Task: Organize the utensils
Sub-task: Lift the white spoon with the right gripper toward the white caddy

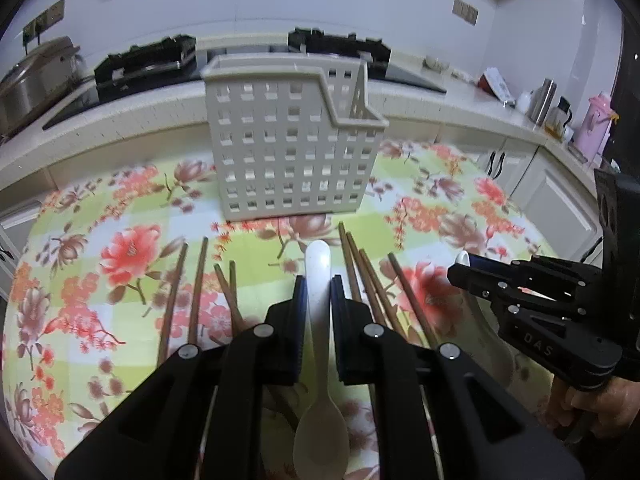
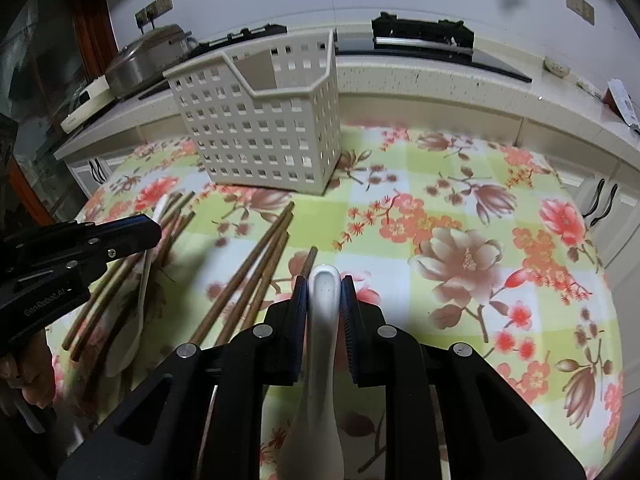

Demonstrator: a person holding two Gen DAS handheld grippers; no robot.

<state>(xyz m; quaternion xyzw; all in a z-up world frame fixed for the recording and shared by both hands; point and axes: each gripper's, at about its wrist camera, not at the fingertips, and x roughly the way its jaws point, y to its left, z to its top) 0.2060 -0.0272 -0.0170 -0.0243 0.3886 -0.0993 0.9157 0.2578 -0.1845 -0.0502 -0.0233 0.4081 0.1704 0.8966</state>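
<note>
1. The left hand-held gripper (image 1: 318,280) tilts downward over the flowered desk (image 1: 120,216), clenched on a white spoon (image 1: 318,320) by its handle (bowl hanging toward the camera).
2. The right hand-held gripper (image 2: 324,280), angled alike, grasps a second spoon (image 2: 325,320).
3. Chopsticks (image 2: 248,280) lie loose near the slotted basket (image 2: 260,128).
</note>
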